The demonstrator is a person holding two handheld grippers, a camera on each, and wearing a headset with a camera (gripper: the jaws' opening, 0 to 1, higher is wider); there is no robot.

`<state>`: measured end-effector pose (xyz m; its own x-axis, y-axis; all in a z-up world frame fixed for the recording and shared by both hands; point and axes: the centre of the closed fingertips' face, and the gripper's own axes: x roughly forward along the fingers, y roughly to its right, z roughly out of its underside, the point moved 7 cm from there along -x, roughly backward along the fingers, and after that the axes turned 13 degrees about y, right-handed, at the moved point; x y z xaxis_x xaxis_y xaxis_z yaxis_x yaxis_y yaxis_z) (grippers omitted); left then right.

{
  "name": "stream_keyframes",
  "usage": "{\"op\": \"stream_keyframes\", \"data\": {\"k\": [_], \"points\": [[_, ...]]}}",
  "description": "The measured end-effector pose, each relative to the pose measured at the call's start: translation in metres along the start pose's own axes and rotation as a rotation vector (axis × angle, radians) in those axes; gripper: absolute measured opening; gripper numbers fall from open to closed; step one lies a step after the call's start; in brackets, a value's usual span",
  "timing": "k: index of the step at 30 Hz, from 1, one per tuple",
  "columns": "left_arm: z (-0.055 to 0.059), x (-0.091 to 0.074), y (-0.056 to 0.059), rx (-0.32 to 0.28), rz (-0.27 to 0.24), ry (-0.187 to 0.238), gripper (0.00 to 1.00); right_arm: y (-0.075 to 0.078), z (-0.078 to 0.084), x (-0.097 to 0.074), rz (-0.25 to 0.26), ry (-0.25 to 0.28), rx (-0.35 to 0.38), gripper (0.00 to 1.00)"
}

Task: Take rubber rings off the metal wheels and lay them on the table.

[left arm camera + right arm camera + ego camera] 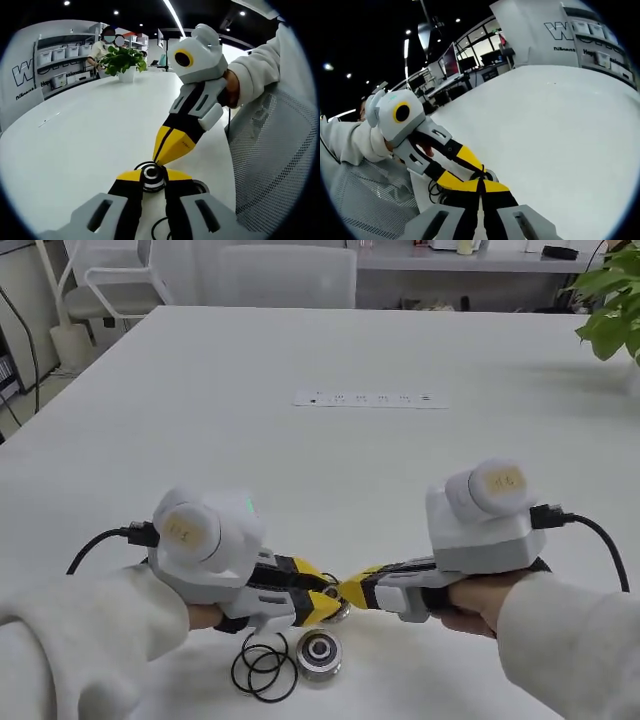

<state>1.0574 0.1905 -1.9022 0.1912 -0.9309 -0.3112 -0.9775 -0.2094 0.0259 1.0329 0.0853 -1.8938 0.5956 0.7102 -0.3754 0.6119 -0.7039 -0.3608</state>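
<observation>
Black rubber rings point(265, 665) lie overlapped just beside a flat-lying metal wheel point(318, 653)

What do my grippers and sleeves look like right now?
The left gripper and right gripper match: white and grey bodies, black jaws with yellow tips. A black cable leaves the left one, another cable the right. The left sleeve and right sleeve are white.

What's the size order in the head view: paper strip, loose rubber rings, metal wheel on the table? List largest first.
1. Paper strip, longest, though farthest away.
2. Loose rubber rings, as a pile.
3. Metal wheel, somewhat smaller than the pile beside it.
</observation>
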Motion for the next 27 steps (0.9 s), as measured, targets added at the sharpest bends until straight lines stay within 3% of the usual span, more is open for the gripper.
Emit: {"op": "stream_keyframes", "data": {"k": [14, 17, 27], "points": [[-0.003, -0.004, 0.003, 0.046, 0.037, -0.078, 0.16, 0.003, -0.001, -0.002, 0.014, 0.008, 0.050, 0.00], [-0.005, -0.006, 0.004, 0.090, 0.040, -0.097, 0.18, 0.004, -0.002, -0.003, 0.015, 0.013, 0.058, 0.00], [-0.025, -0.016, 0.005, 0.101, 0.043, -0.059, 0.31, 0.004, -0.005, -0.004, 0.016, 0.028, 0.085, 0.00]]}}
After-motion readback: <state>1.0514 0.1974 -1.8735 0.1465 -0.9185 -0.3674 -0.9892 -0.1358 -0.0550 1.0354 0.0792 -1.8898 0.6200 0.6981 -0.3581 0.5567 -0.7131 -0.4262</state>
